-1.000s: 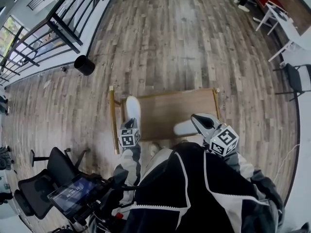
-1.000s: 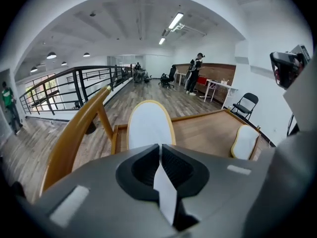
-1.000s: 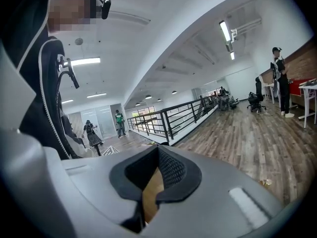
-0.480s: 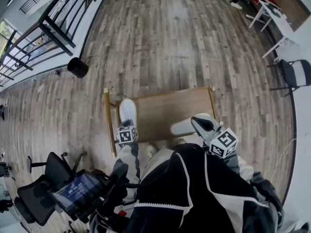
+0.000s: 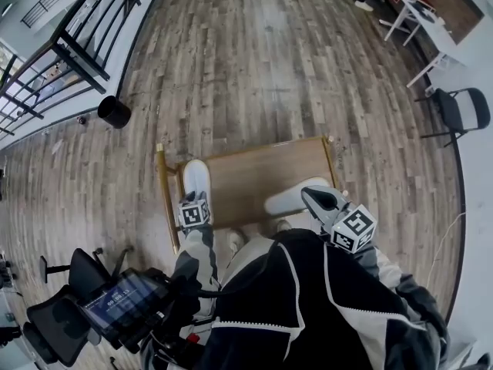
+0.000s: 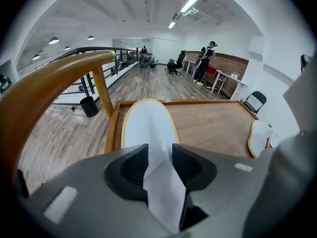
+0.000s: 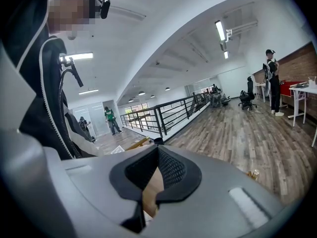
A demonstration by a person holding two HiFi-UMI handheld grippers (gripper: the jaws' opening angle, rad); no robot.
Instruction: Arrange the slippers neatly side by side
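Observation:
A low wooden table [image 5: 262, 172] bears two white slippers with tan rims. The left slipper [image 5: 193, 177] [image 6: 148, 128] lies flat along the table's left end. My left gripper [image 5: 192, 200] [image 6: 159, 155] stands over its heel; its jaws have just been opening, and the slipper lies between them without being pressed. The right slipper [image 5: 286, 200] [image 6: 258, 137] sits tilted at the table's right near corner. My right gripper [image 5: 310, 196] [image 7: 154, 182] is shut on that slipper's edge, a tan strip showing between the pads.
A black bin [image 5: 114, 112] stands on the plank floor to the far left, near a dark railing [image 5: 69, 45]. An office chair [image 5: 65, 295] and a screen [image 5: 119, 303] are at my near left. White tables [image 5: 431, 25] and a folding chair [image 5: 462, 110] are at the far right.
My left gripper has sunk with the left slipper toward the table's left end. The right gripper and its slipper have kept their place.

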